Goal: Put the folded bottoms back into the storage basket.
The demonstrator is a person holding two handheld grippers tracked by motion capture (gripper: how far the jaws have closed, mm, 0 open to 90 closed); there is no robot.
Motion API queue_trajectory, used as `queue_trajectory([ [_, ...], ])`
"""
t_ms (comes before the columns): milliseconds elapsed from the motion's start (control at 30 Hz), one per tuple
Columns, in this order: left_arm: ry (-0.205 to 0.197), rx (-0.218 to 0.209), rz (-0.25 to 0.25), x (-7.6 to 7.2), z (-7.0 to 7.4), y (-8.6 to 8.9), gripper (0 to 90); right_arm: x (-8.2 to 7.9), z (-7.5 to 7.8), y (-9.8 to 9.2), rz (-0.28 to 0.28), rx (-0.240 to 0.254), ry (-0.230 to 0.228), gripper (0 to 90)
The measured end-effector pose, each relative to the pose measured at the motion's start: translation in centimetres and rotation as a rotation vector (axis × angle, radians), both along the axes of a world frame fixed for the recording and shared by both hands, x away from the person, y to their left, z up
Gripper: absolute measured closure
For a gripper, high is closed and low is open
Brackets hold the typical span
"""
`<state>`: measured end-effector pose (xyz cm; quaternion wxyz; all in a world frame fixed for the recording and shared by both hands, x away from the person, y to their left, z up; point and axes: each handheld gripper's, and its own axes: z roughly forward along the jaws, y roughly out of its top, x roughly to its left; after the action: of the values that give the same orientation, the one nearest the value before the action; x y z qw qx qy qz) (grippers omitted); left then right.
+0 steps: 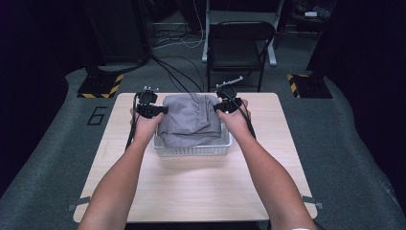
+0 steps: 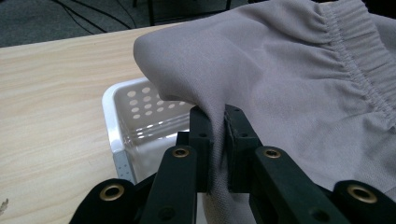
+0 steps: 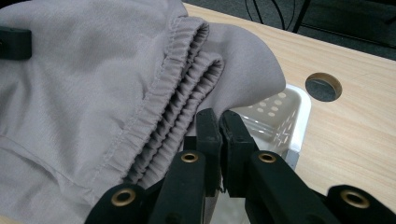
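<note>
Both jaws were closed on thin folds of the grey garment (image 1: 191, 117), heaped over the white basket (image 1: 191, 151) at table (image 1: 201, 191) centre, left gripper (image 1: 160, 110) at 9 o'clock, right gripper (image 1: 216, 107) at 3 o'clock; such shallow pinches could probably slip, or uneven lifting tip the basket.

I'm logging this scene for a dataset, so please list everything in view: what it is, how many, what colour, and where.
garment: one, grey, folded, elastic waistband, lying in and above the basket
basket: one, white, perforated, mid-table
table: one, light wood, round hole near the basket
folding chair: one, black, beyond the table
floor cables: several, dark, behind the table
left gripper: one, black, shut on the garment's left edge
right gripper: one, black, shut on the garment's right edge
forearms: two, entering from below
</note>
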<state>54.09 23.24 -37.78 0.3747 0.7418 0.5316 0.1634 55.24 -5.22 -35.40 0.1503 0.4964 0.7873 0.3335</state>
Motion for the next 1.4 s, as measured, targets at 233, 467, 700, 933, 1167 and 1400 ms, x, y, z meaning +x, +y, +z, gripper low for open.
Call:
queue_trajectory([
  [233,0.005,0.009,-0.007,0.0,-0.7,-0.2,83.4,0.0,-0.6,0.6,0.007,-0.017,-0.004,87.5],
  [467,0.023,0.003,0.009,-0.1,-2.2,-0.5,83.3,0.1,-2.0,0.0,-0.008,-0.004,0.023,87.5],
  [700,0.036,0.011,0.007,-0.2,-3.1,-0.7,83.4,0.0,-3.0,-0.2,-0.011,-0.01,0.034,87.5],
  [933,0.04,0.018,0.004,-0.2,-3.5,-0.7,83.4,0.0,-3.3,0.1,-0.013,-0.021,0.037,87.5],
  [1167,0.034,0.018,0.007,-0.1,-3.8,-0.7,83.3,-0.2,-3.7,0.3,-0.013,-0.026,0.038,87.5],
  [1400,0.037,0.017,-0.002,-0.1,-4.0,-1.0,83.3,-0.1,-4.2,-0.1,-0.028,-0.028,0.049,87.5],
])
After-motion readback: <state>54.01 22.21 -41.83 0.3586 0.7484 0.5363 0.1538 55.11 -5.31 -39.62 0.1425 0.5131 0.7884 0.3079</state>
